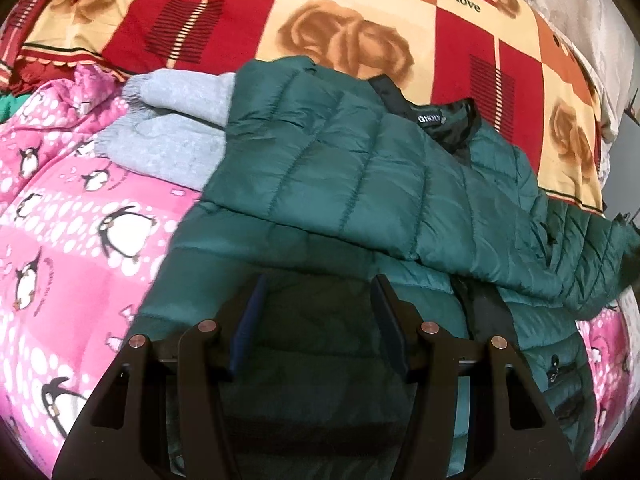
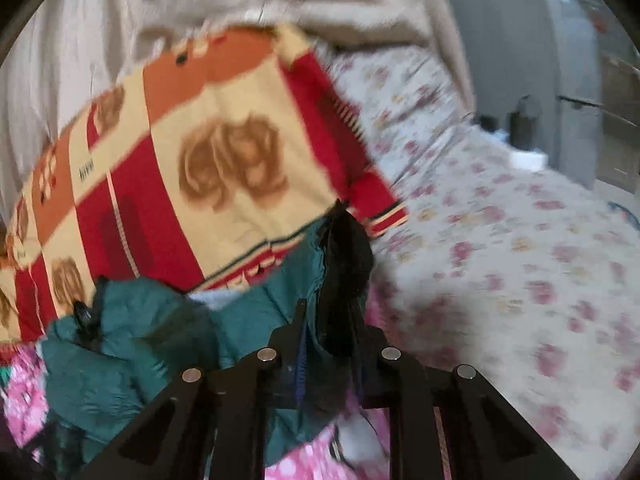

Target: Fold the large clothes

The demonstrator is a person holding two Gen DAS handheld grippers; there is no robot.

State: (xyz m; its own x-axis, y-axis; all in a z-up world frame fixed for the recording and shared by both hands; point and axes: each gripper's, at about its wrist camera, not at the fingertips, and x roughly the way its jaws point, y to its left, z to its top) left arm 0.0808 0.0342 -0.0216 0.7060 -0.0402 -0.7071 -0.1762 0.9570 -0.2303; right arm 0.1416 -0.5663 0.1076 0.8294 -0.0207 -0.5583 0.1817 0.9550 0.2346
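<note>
Folding is under way but far from finished, judging by how the green puffer jacket lies: it is spread on the bed across a pink penguin-print blanket, with one quilted sleeve already laid across the body toward the right, and the black-lined collar with its label showing at the far edge. The left tool hovers just over the near part of the jacket with its jaws spread wide and nothing between them. The right tool is closed tight on a bunched piece of the jacket, teal shell with black lining sticking up between its fingers; the view is blurred, so which edge or cuff this is cannot be told. A grey knit garment lies partly under the jacket's far left side, on the penguin blanket, and a red-and-cream rose-print blanket lies beyond. What seems left: bringing the gripped portion over, folding the other side in, then doubling the body into a compact bundle.
</note>
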